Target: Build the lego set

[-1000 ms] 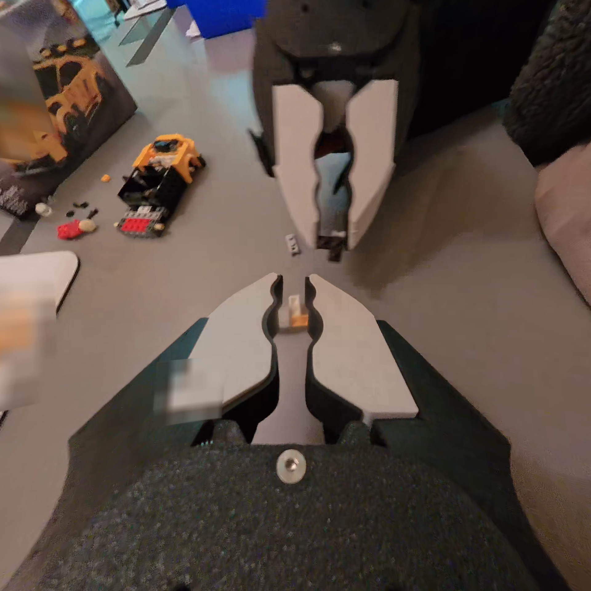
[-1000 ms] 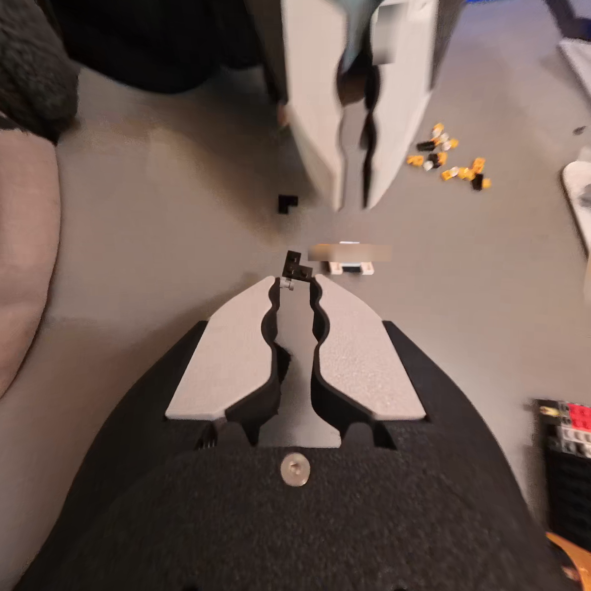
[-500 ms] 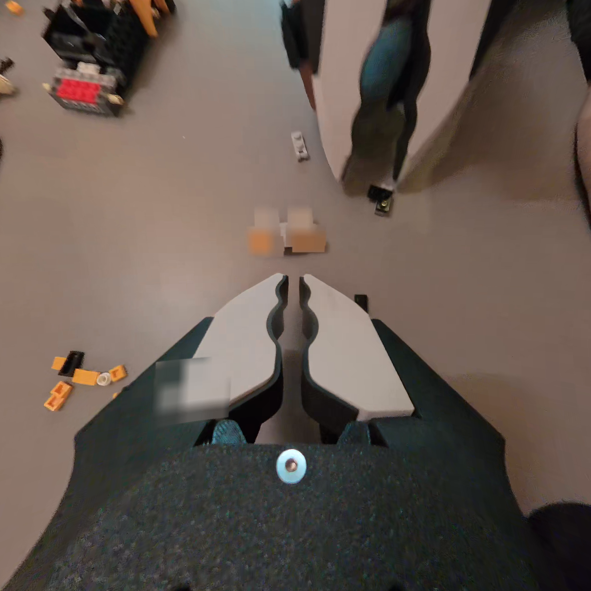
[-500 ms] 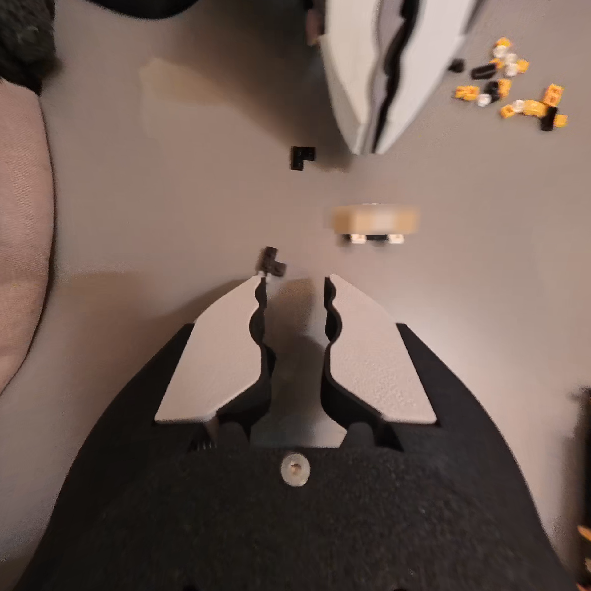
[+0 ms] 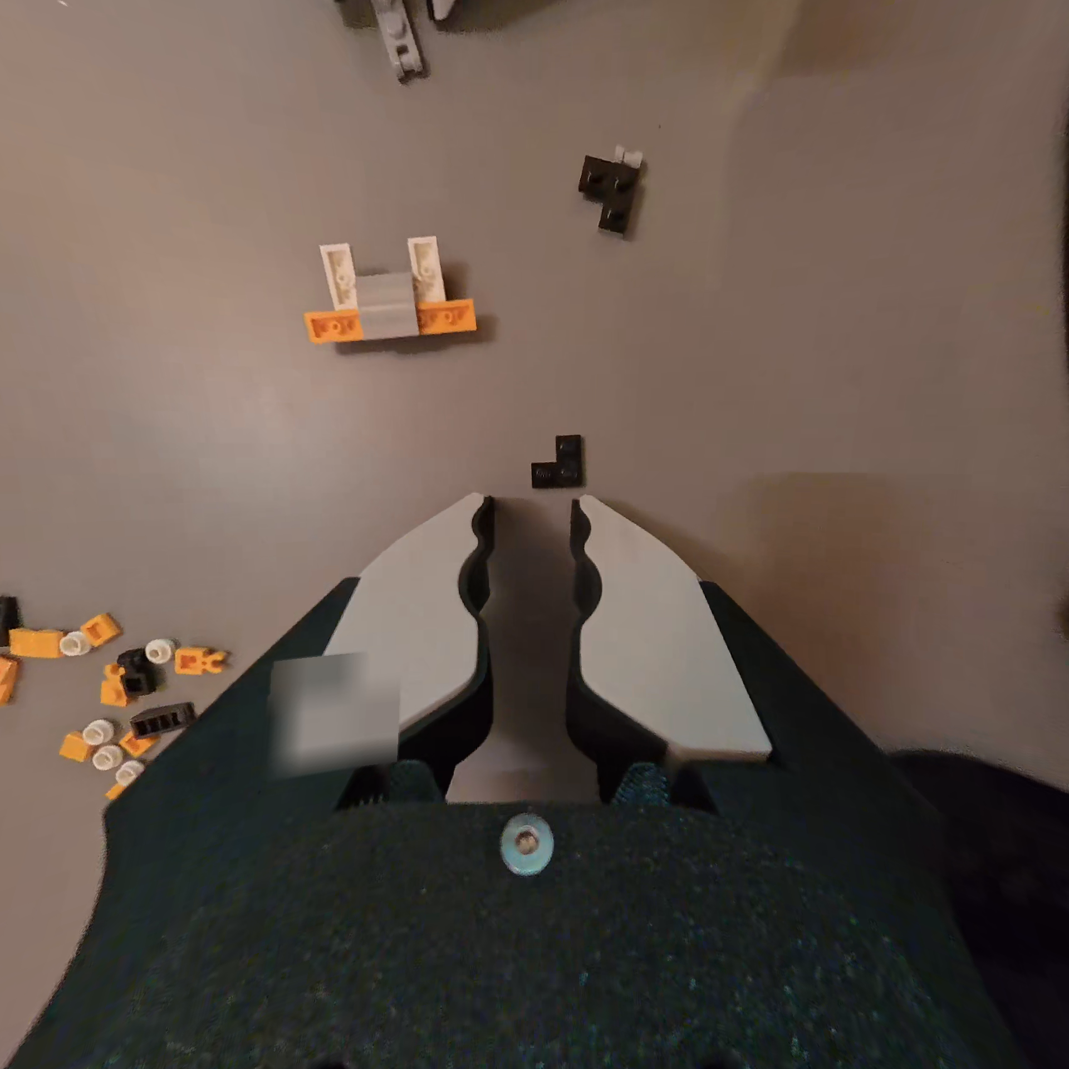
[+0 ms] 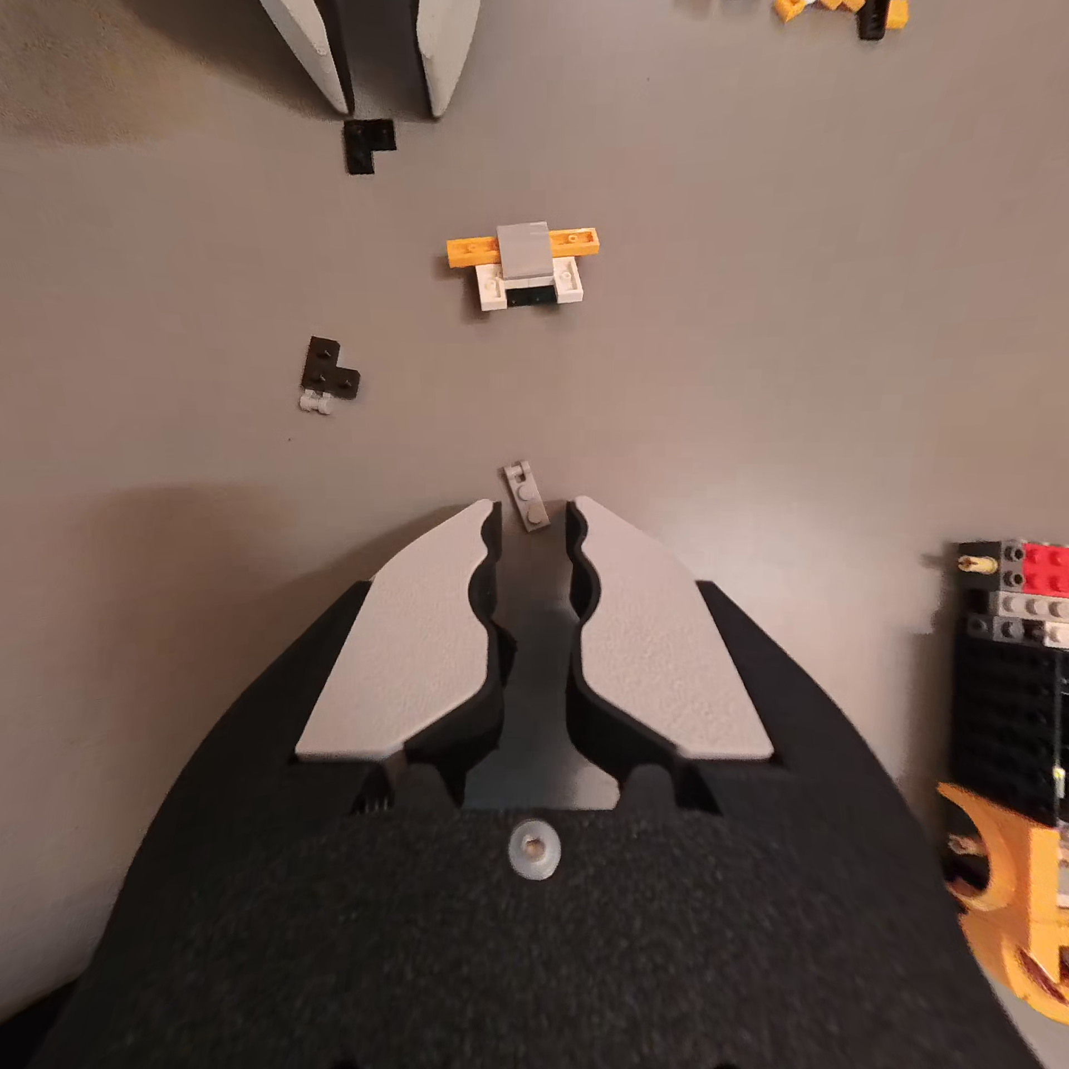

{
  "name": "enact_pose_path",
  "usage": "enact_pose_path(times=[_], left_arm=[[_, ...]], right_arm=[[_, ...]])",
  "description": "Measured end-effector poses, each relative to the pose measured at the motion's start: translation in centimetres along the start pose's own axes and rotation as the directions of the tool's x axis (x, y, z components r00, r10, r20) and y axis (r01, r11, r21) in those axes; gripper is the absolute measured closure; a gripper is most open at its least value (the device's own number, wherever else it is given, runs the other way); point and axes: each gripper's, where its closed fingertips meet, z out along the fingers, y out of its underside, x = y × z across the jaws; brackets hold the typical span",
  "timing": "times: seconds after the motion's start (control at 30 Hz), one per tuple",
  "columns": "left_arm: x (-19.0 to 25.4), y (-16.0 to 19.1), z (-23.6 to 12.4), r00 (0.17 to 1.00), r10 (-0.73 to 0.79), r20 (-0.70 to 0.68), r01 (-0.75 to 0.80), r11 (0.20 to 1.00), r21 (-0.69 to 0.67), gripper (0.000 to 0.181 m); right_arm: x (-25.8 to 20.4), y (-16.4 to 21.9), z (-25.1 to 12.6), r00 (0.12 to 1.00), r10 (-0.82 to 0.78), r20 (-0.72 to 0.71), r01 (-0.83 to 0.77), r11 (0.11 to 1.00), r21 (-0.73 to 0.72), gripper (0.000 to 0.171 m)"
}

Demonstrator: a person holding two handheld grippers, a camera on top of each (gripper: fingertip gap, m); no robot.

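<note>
A small assembly of orange, grey and white plates [image 5: 390, 298] lies on the grey table; it also shows in the right wrist view [image 6: 523, 263]. My left gripper [image 5: 532, 500] is open and empty, tips just short of a black L-shaped plate [image 5: 558, 464]. A second black L-plate with a white clip [image 5: 613, 188] lies farther right. My right gripper [image 6: 531, 503] is open, with a small grey plate [image 6: 526, 496] lying on the table between its tips. The left gripper's fingers [image 6: 445, 63] show at the top of the right wrist view, above the first L-plate [image 6: 368, 143].
Loose orange, white and black small parts [image 5: 110, 688] lie at the left. The partly built black, red and orange car [image 6: 1018, 682] stands at the right edge of the right wrist view. The grey plate also shows at the top of the left wrist view [image 5: 401, 43]. The tips of one gripper are about 15 cm away from the tips of the other.
Both grippers let go of their pieces and opened. The orange assembly and the black L-plate with clip now lie on the table. Both grippers have drawn apart and now point down at the table.
</note>
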Motion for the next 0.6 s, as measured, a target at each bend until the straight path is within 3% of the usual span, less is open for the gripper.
enact_pose_path(times=[0.17,0.37,0.6], left_arm=[[0.4,-0.9,0.4,1.0,0.015,-0.01,-0.015,0.999,0.028,0.165],[1.4,-2.2,1.1,0.997,0.065,-0.041,-0.062,0.995,0.073,0.181],[2.1,-3.6,1.7,0.993,0.094,-0.075,-0.082,0.985,0.149,0.178]], right_arm=[[-0.4,-0.3,0.3,1.0,0.006,0.019,-0.006,1.0,0.006,0.163],[-1.1,-0.6,0.4,0.999,-0.009,0.039,0.008,1.0,0.019,0.164],[-2.3,-2.1,0.0,0.997,-0.04,0.068,0.034,0.996,0.085,0.164]])
